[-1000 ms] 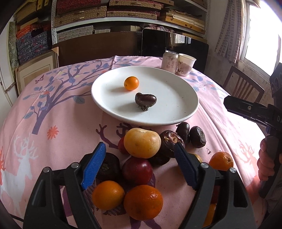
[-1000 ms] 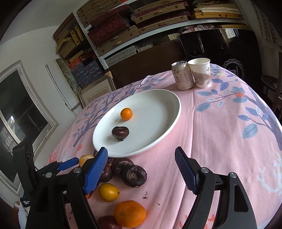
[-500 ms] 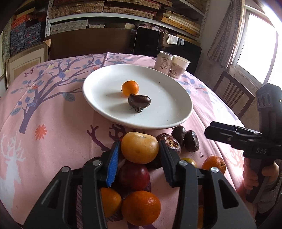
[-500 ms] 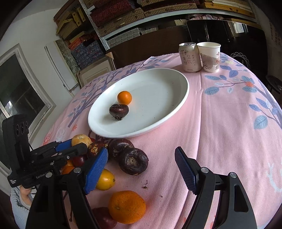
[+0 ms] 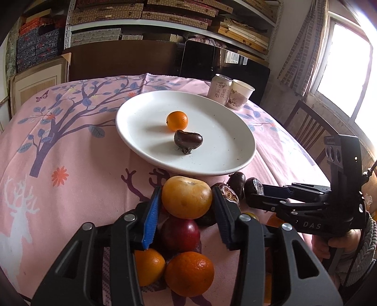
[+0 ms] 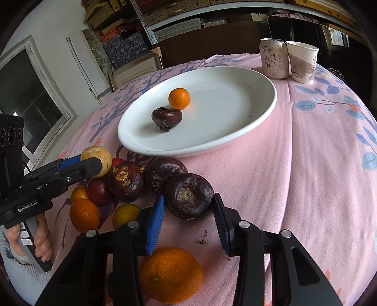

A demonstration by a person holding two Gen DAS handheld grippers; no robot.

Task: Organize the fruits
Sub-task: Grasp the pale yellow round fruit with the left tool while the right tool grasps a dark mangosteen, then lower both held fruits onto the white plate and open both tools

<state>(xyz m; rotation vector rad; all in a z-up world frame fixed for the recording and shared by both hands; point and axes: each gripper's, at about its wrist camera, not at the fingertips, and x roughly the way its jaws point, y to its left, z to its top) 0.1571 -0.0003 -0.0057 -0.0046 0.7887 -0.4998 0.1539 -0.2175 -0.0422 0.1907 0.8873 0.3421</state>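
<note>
Left gripper (image 5: 187,202): pinched on a yellow-orange fruit (image 5: 186,197) atop the fruit pile, just before the white plate (image 5: 235,131).

White plate: a small orange (image 5: 177,120) and a dark water chestnut (image 5: 188,140) are held on it.

Right gripper (image 6: 188,207): jaws just closed, pressed on a second water chestnut (image 6: 189,194) on the pink tablecloth (image 6: 306,164).

Drink can (image 6: 273,57) and paper cup (image 6: 302,62) sit touching on the pink tablecloth (image 6: 318,164), shelves of boxes (image 5: 146,14) behind it.
</note>
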